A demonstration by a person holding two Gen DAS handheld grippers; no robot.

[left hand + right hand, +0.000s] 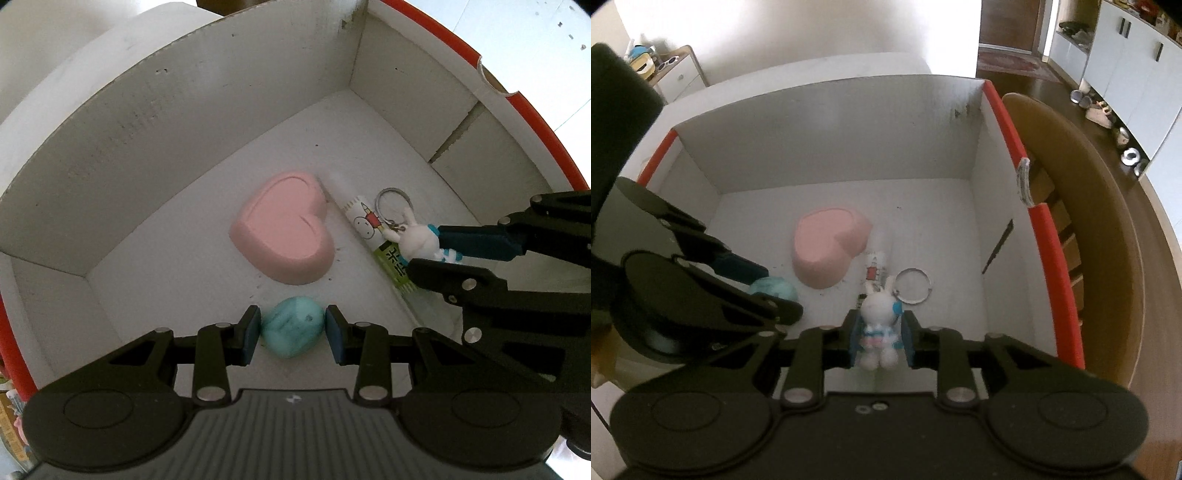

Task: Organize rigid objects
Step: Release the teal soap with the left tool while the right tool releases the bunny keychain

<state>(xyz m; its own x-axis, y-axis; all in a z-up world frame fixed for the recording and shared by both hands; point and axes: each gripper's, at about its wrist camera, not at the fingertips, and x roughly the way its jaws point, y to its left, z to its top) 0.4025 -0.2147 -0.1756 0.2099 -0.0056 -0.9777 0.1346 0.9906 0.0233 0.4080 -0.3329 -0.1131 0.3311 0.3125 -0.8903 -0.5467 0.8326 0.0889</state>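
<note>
**Both tongs down inside the box, each closed on a small item**

While both tongs reach into the white cardboard box (155, 122), each has something between its pads. The left tongs (293, 332) are closed to the width of a teal egg-shaped object (291, 332), pads touching its two sides; it sits low near the box floor, just in front of the pink heart-shaped piece (284, 232), though I cannot tell whether it rests on the floor or hangs a little above it. The right tongs (881, 338) are narrowed onto a white rabbit keychain (879, 325), gripped around its body, with the metal key ring (914, 286) lying ahead of it. Under the rabbit lies a glue-stick-like tube (373, 236), just beside the heart.

Risks, as I judge them: the egg is rounded and smooth, so an off-centre squeeze could squirt it out toward the heart. The ring dangles loose and could snag the tube or drag it along when the rabbit is moved. The two tongs work close together, so a careless swing could knock them into each other or against the box wall.

Writing: the tube shows a cartoon figure holding a pencil and a green band with characters I cannot read. No brand is legible elsewhere.
</note>
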